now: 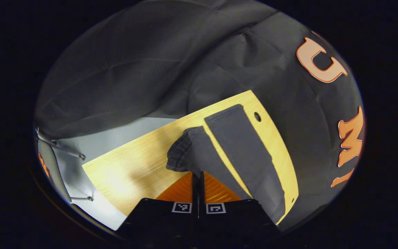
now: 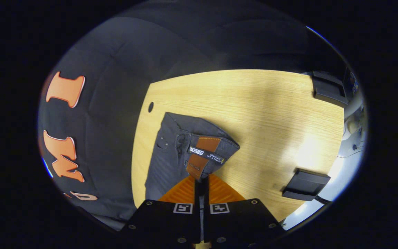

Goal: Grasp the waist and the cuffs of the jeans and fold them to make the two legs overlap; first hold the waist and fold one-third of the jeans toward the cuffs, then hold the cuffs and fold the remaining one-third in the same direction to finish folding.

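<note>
In the left gripper view the dark grey jeans [image 1: 244,152] lie along the far side of the wooden table [image 1: 133,166]. One leg rests flat. The other leg's cuff [image 1: 181,152] is raised off the wood, with my left gripper [image 1: 198,175] shut on it. The right gripper view has the waist end of the jeans [image 2: 168,162], with a brown leather patch [image 2: 202,152] on the waistband turned up. My right gripper [image 2: 201,180] is shut on that waistband, just under the patch, and this side of the waist is lifted above the table [image 2: 271,114].
Two black fixtures sit at the table's edge, one far [image 2: 328,88] and one near [image 2: 306,185]. A round hole [image 2: 151,107] pierces the tabletop by the jeans. Black cloth wall [image 1: 150,69] hangs close behind the table. Thin metal stand legs [image 1: 60,148] rest on the pale floor.
</note>
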Available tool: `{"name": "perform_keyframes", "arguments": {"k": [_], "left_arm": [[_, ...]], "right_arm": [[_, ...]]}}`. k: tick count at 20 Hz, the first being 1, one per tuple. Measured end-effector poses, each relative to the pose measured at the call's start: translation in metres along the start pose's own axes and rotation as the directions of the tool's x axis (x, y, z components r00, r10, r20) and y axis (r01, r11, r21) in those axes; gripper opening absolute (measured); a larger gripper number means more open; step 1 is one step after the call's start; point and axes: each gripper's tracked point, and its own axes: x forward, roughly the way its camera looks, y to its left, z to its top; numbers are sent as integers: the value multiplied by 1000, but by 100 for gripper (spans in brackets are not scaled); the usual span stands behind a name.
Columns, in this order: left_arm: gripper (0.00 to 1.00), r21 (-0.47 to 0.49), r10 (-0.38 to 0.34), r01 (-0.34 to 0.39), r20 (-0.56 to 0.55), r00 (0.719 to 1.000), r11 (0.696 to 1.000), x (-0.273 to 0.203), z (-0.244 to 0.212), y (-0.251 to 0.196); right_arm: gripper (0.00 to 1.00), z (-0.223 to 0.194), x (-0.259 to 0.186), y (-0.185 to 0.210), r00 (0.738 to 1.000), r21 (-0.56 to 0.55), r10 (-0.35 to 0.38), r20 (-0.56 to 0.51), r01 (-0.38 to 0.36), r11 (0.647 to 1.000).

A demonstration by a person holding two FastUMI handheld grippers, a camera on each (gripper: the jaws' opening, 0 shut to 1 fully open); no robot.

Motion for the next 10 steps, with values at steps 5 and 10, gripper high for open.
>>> {"name": "perform_keyframes", "arguments": {"k": [5, 10], "left_arm": [[0, 44, -36, 35, 21, 999, 998, 9, 34, -45], [1, 98, -58, 57, 11, 998, 994, 33, 59, -87]], "right_arm": [[4, 11, -7, 46, 997, -8, 80, -7, -80, 997], [4, 25, 8, 82, 995, -15, 94, -18, -94, 995]]}}
